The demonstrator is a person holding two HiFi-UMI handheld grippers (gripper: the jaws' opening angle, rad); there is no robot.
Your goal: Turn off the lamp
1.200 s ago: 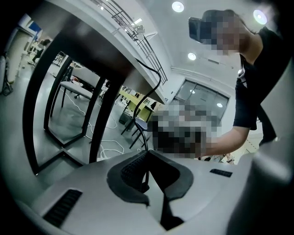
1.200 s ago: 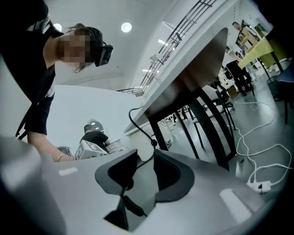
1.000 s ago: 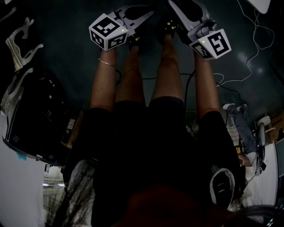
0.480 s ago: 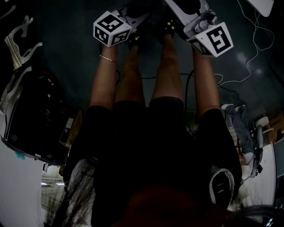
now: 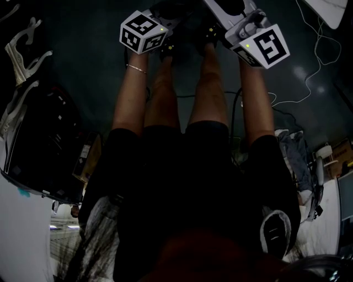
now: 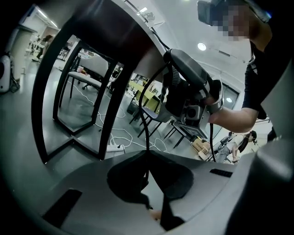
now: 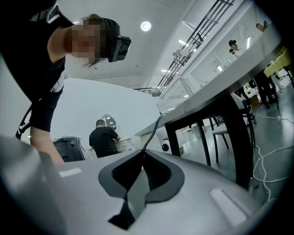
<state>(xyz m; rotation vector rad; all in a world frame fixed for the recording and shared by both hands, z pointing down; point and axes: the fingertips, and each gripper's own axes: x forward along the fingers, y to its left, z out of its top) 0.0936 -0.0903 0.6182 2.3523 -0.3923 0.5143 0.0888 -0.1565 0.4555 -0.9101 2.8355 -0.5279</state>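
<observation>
No lamp shows in any view. A thin black cord (image 6: 148,114) runs from my left gripper (image 6: 147,153) up toward the table's underside, and the jaws look shut on it. The right gripper (image 7: 143,153) has just been closing; its pads now pinch a black cord (image 7: 154,128) that rises to the table edge. In the head view both grippers, left (image 5: 165,14) and right (image 5: 226,8), are held out in front over the person's legs, their tips cut off at the top edge. The left gripper view also catches the right gripper (image 6: 188,89) in a hand.
Dark table legs (image 6: 50,92) stand to the left of my left gripper, with a power strip (image 6: 115,148) and white cables on the floor behind. A dark-legged table (image 7: 229,114) stands to the right. A person in black (image 7: 103,137) stands far back. A black case (image 5: 38,148) lies at the left.
In the head view both marker cubes have drifted toward the top of the picture, the left one also to the right. The person's legs have not moved.
</observation>
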